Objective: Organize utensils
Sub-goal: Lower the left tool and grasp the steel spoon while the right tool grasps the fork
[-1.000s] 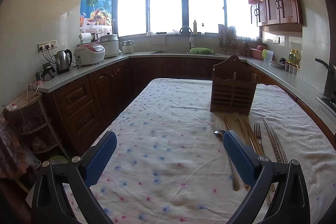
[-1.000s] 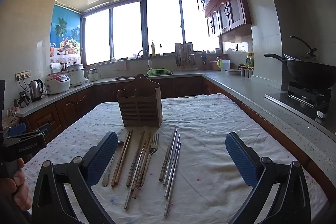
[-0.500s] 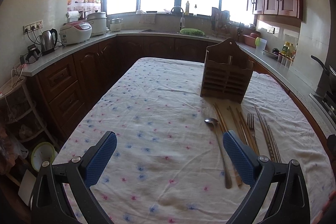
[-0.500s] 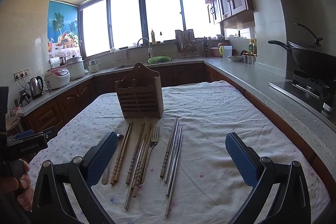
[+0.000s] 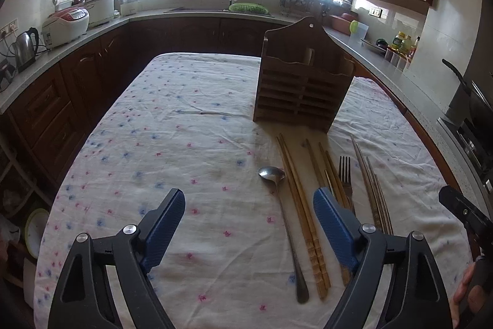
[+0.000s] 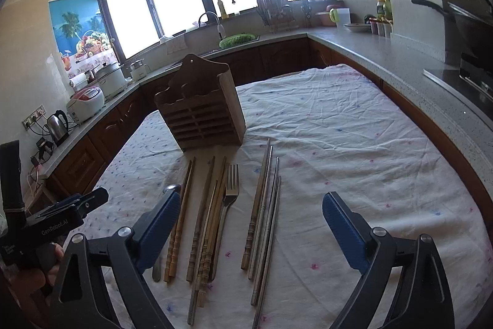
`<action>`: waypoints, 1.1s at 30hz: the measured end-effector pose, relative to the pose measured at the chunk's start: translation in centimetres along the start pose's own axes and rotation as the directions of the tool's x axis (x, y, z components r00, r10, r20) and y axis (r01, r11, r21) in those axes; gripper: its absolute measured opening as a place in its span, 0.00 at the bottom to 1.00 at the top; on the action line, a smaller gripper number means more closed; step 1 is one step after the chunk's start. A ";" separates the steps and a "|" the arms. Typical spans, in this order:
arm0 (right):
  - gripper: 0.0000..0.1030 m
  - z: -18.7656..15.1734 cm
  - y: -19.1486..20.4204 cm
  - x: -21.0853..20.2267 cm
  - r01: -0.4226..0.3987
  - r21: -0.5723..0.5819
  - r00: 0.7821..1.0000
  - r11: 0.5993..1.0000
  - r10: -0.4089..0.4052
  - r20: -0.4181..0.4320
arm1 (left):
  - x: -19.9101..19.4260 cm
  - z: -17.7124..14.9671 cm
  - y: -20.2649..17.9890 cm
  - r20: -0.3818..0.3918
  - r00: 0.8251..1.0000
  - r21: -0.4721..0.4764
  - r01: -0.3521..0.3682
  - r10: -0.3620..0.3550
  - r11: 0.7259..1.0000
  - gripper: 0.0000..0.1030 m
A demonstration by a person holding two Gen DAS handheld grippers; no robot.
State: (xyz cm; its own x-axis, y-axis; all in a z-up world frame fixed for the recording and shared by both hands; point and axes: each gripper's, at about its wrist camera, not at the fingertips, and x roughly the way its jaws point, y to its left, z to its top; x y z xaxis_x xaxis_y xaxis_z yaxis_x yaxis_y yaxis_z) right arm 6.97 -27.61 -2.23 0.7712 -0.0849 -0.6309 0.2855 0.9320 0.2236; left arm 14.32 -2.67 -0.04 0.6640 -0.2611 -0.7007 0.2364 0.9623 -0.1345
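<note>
Steel spoon point(image 6: 156, 267) (bowl hidden) behind right hand-held gripper point(image 6: 251, 216) finger point(image 6: 160, 221).

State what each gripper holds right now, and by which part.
Nothing is held. The left gripper and right gripper are closing, pads touching nothing, above the utensils on the table.

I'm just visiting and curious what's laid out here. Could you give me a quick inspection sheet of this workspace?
Surface: table under a flowered white cloth, wrinkled.
Job's things: empty wooden holder upright; before it lie a spoon, wooden chopsticks, a fork and metal chopsticks.
Clutter: nothing seen on the cloth.
Tongs: left tongs and right tongs both closing, nothing between them.
Cables: cords by the kettle.
Surroundings: kitchen counter, sink, windows, rice cooker, wok.
</note>
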 end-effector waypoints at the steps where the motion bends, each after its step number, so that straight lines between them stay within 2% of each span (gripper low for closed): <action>1: 0.83 0.2 -0.2 0.7 -0.010 0.014 1.000 1.000 0.010 -0.022 | 0.6 0.3 -0.1 -0.016 1.000 0.000 0.005 -0.005 1.000 0.77; 3: 0.70 0.6 -0.3 2.3 -0.031 0.036 0.997 0.999 0.033 -0.071 | 2.3 0.8 -0.2 -0.052 0.999 0.003 0.016 -0.016 1.000 0.73; 4: 0.67 0.7 -0.3 3.1 -0.044 0.046 0.994 0.998 0.048 -0.094 | 3.0 1.0 -0.3 -0.068 0.997 0.005 0.022 -0.022 1.000 0.68; 6: 0.55 0.6 0.0 4.7 -0.067 0.060 0.988 0.996 0.075 -0.138 | 4.5 1.3 -0.5 -0.103 0.994 0.010 0.038 -0.037 0.999 0.62; 9: 0.47 0.5 0.6 7.0 -0.091 0.065 0.975 0.994 0.102 -0.198 | 7.1 2.0 -1.0 -0.155 0.986 0.013 0.065 -0.062 0.998 0.48; 13: 0.42 0.7 0.8 10.1 -0.117 0.077 0.957 0.990 0.133 -0.258 | 10.6 2.9 -1.0 -0.207 0.975 0.015 0.088 -0.083 0.996 0.35; 15: 0.38 1.0 0.7 11.5 -0.128 0.081 0.949 0.988 0.146 -0.279 | 11.8 3.2 -0.9 -0.227 0.969 0.012 0.100 -0.095 0.995 0.33; 24: 0.37 2.3 0.7 16.4 -0.163 0.029 0.922 0.986 0.162 -0.352 | 17.0 4.0 -0.9 -0.303 0.937 -0.025 0.176 -0.175 0.984 0.20; 28: 0.36 2.6 0.6 17.5 -0.192 0.000 0.917 0.981 0.180 -0.355 | 17.7 4.2 -0.9 -0.287 0.936 -0.029 0.206 -0.205 0.978 0.17; 29: 0.34 2.7 0.7 17.6 -0.198 -0.012 0.916 0.980 0.181 -0.357 | 17.8 4.2 -0.8 -0.282 0.935 -0.031 0.217 -0.217 0.976 0.14; 30: 0.23 2.7 0.8 17.8 -0.202 -0.025 0.916 0.979 0.179 -0.360 | 18.0 4.1 -0.8 -0.278 0.932 -0.037 0.233 -0.234 0.972 0.13; 31: 0.17 2.7 0.9 17.8 -0.202 -0.036 0.915 0.979 0.175 -0.363 | 18.0 4.0 -0.6 -0.275 0.928 -0.045 0.249 -0.252 0.967 0.09; 33: 0.17 2.5 0.9 17.9 -0.212 -0.029 0.914 0.977 0.188 -0.360 | 18.1 4.0 -0.4 -0.267 0.924 -0.049 0.270 -0.273 0.962 0.04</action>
State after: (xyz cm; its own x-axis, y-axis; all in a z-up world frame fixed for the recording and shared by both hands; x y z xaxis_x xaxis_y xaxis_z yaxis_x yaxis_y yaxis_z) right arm 22.44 -29.23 -11.44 0.5533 0.2244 -0.8022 0.0985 0.9387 0.3305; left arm 29.06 -8.09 -9.88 0.3601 -0.4833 -0.7980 0.3718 0.8588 -0.3524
